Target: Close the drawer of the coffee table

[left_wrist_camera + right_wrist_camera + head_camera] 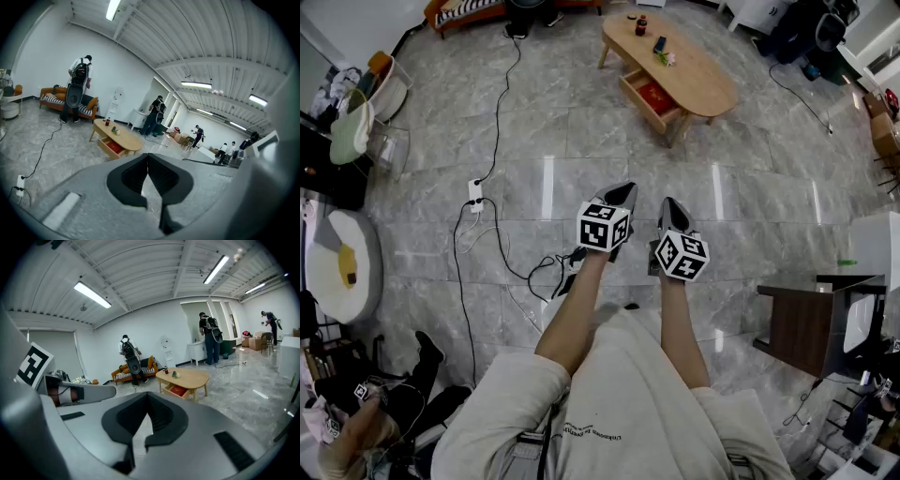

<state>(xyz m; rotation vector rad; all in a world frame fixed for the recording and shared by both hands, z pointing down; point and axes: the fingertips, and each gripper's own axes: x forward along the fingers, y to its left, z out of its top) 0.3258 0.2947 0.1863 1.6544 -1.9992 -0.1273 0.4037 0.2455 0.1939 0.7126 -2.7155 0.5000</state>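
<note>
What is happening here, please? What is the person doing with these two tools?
A person stands on the tiled floor and holds a gripper in each hand, stretched out in front. The left gripper and the right gripper both have their jaws together, with nothing between them. The coffee table stands some way ahead, and its drawer is pulled out. Neither gripper touches it, so the drawer is not yet closed.

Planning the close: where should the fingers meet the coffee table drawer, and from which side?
Probably its flat front panel, mid-width. The drawer juts open from the table's long side toward the person, so come from that side and push straight in. No handle can be made out from here.
</note>
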